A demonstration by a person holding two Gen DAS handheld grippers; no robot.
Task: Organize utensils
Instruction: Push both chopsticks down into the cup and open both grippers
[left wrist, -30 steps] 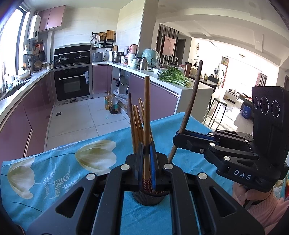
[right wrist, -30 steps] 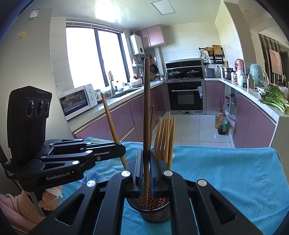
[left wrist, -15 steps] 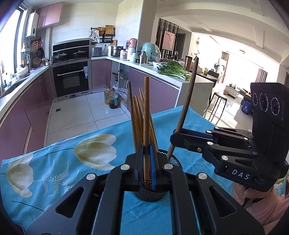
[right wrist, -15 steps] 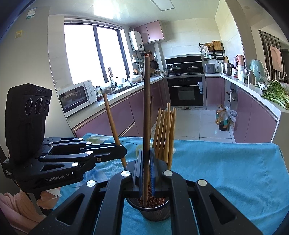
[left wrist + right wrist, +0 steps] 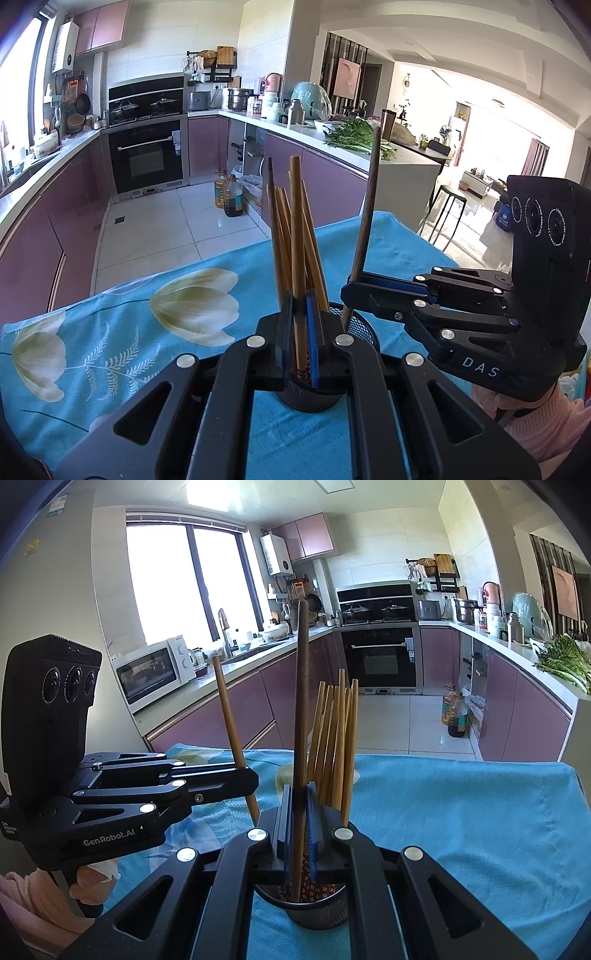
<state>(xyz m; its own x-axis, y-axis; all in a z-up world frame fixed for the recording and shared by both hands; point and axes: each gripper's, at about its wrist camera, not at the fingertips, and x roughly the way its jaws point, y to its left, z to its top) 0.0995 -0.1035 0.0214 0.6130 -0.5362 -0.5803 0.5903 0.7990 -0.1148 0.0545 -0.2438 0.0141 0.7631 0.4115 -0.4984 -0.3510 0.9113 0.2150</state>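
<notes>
A black mesh utensil holder [image 5: 358,328] [image 5: 317,912] stands on the blue cloth and holds several light wooden chopsticks [image 5: 280,229] [image 5: 332,738]. My left gripper [image 5: 300,332] is shut on a light wooden chopstick [image 5: 295,221], upright over the holder; it also shows in the right wrist view [image 5: 229,723]. My right gripper [image 5: 300,819] is shut on a dark brown chopstick [image 5: 302,701], its lower end inside the holder; the left wrist view shows that chopstick [image 5: 365,229] and the right gripper [image 5: 354,291] beside the holder's right rim.
A blue tablecloth [image 5: 110,332] [image 5: 480,812] with pale tulip prints covers the table. Beyond its far edge are the kitchen floor, purple cabinets [image 5: 332,184], an oven [image 5: 380,657] and oil bottles [image 5: 229,195]. A microwave [image 5: 151,668] sits on the left counter.
Both grippers have dropped slightly towards the holder, each still holding its chopstick upright. The holder now shows more clearly under the fingers.
</notes>
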